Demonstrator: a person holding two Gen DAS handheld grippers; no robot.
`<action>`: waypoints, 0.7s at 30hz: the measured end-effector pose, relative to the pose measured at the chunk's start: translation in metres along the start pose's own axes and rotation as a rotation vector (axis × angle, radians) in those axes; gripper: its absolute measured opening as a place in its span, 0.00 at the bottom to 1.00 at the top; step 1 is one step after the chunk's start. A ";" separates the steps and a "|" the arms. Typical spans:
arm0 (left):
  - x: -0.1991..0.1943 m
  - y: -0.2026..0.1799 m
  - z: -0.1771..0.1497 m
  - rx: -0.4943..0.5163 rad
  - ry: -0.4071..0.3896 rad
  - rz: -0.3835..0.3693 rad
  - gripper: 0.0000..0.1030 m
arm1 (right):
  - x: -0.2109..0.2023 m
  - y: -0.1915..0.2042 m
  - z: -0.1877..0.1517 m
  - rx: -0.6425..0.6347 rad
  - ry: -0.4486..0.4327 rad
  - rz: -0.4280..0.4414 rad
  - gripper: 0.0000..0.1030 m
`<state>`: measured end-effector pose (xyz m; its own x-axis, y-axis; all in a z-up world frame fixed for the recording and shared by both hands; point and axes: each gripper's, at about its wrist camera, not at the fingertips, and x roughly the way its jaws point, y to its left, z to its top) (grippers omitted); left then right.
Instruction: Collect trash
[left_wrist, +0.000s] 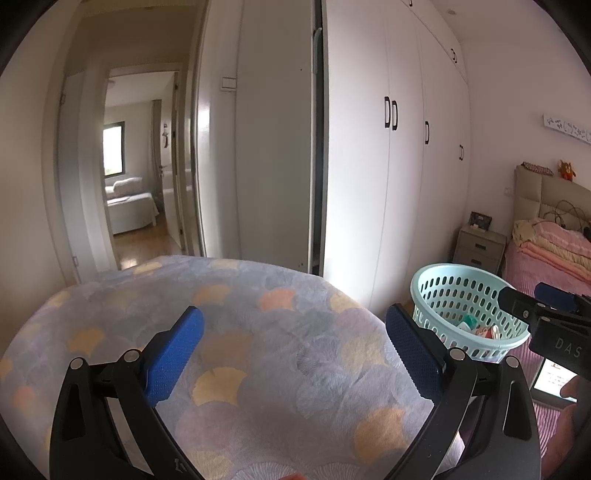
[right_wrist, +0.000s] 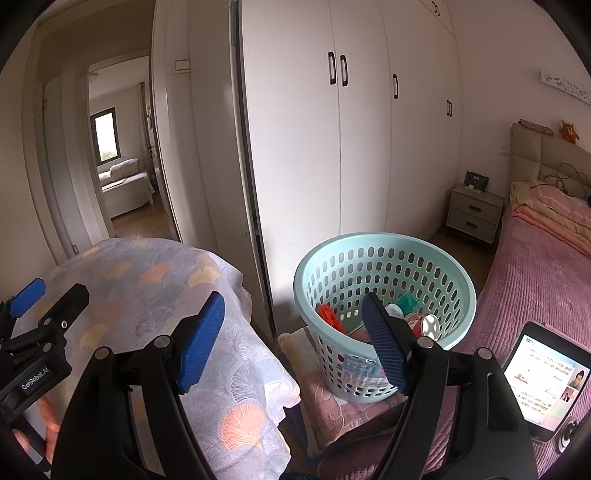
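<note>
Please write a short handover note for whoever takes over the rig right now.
Left gripper: open, empty, above the patterned cloth.
Right gripper: open, empty, pointing between the cloth and the basket.
Basket: pale green, on a pink-covered stool beside the bed; trash already lies inside.
Done: several pieces binned.
Left: no loose trash shows on the cloth from either view; check for any elsewhere.

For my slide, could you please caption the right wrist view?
Open right gripper faces a mint basket holding collected trash.
</note>
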<state>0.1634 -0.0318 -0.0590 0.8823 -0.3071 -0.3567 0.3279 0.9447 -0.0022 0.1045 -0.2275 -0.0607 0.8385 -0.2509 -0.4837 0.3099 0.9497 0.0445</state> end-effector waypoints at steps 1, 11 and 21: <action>0.000 0.000 0.000 0.000 -0.001 0.001 0.93 | 0.000 0.000 0.000 -0.002 0.000 0.000 0.71; 0.000 0.001 -0.001 -0.002 -0.003 0.002 0.93 | 0.002 0.005 -0.003 -0.013 0.008 0.013 0.71; -0.002 0.000 -0.001 0.000 -0.005 0.009 0.93 | 0.001 0.010 -0.005 -0.021 0.012 0.021 0.71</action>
<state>0.1618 -0.0309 -0.0588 0.8869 -0.2996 -0.3517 0.3203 0.9473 0.0009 0.1063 -0.2172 -0.0655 0.8392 -0.2285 -0.4935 0.2823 0.9586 0.0362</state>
